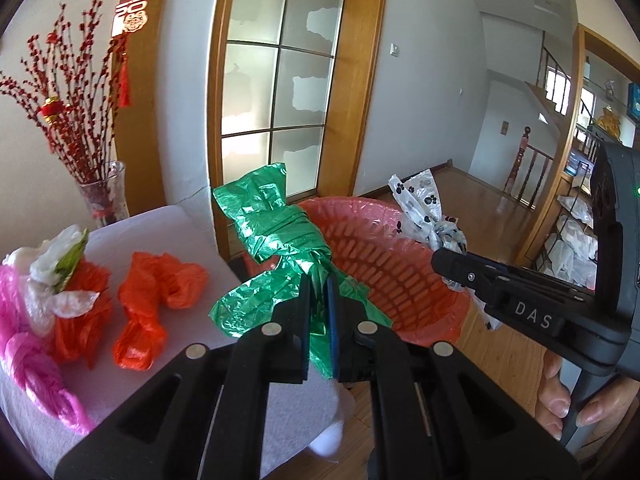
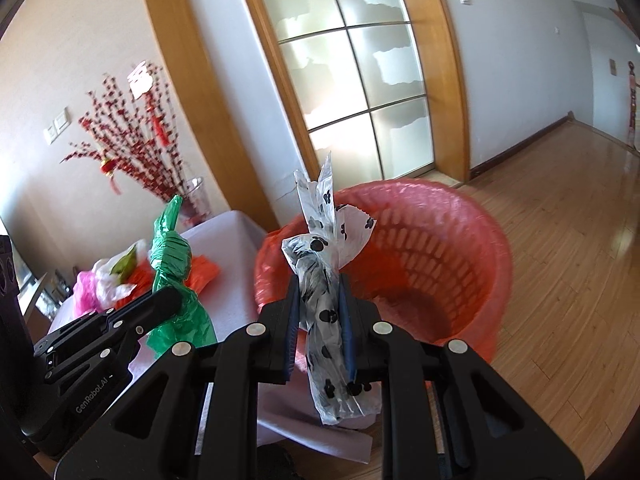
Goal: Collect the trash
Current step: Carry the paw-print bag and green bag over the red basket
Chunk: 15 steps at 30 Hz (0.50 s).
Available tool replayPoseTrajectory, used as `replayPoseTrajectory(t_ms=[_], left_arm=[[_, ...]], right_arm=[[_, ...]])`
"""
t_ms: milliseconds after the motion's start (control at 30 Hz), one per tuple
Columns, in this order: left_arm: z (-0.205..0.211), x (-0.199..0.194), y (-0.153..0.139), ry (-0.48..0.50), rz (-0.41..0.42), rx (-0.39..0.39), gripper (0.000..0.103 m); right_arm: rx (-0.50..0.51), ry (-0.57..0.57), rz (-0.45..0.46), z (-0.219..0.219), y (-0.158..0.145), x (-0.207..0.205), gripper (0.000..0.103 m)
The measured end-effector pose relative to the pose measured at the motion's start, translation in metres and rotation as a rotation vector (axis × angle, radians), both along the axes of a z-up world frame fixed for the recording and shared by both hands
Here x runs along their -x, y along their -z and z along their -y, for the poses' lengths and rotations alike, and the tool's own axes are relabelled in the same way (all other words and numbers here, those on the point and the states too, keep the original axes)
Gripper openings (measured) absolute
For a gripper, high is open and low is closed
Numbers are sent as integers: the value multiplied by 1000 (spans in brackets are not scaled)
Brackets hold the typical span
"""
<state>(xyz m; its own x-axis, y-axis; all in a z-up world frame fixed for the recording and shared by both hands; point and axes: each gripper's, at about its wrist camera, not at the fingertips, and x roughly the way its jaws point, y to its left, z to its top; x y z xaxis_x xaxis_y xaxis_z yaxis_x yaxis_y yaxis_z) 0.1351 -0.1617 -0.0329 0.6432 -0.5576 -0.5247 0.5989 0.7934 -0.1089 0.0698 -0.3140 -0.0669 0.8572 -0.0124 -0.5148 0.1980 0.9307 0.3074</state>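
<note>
My left gripper (image 1: 319, 280) is shut on a knotted green plastic bag (image 1: 276, 236), held up at the near rim of the red trash basket (image 1: 400, 276). My right gripper (image 2: 319, 280) is shut on a rolled white bag with black paw prints (image 2: 320, 280), in front of the same basket (image 2: 440, 248), which has a pink liner. Each gripper shows in the other's view: the right gripper (image 1: 440, 258) with the paw-print bag (image 1: 420, 204), the left gripper (image 2: 176, 298) with the green bag (image 2: 172, 248).
A white-covered table (image 1: 168, 224) at the left carries an orange bag (image 1: 152, 300), a pink bag (image 1: 36, 372) and a white bag (image 1: 52, 268). A glass vase (image 1: 106, 196) of red branches stands at its back. Wooden floor (image 2: 560, 260) spreads to the right; a glazed door (image 1: 280, 80) is behind.
</note>
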Motion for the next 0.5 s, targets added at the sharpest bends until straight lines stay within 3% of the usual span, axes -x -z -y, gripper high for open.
replayPoseTrajectory(t_ms=[500], left_arm=[[54,-44,3,108,-36,10,9]], right_arm=[[-35,91,60,45,-9,-16,19]])
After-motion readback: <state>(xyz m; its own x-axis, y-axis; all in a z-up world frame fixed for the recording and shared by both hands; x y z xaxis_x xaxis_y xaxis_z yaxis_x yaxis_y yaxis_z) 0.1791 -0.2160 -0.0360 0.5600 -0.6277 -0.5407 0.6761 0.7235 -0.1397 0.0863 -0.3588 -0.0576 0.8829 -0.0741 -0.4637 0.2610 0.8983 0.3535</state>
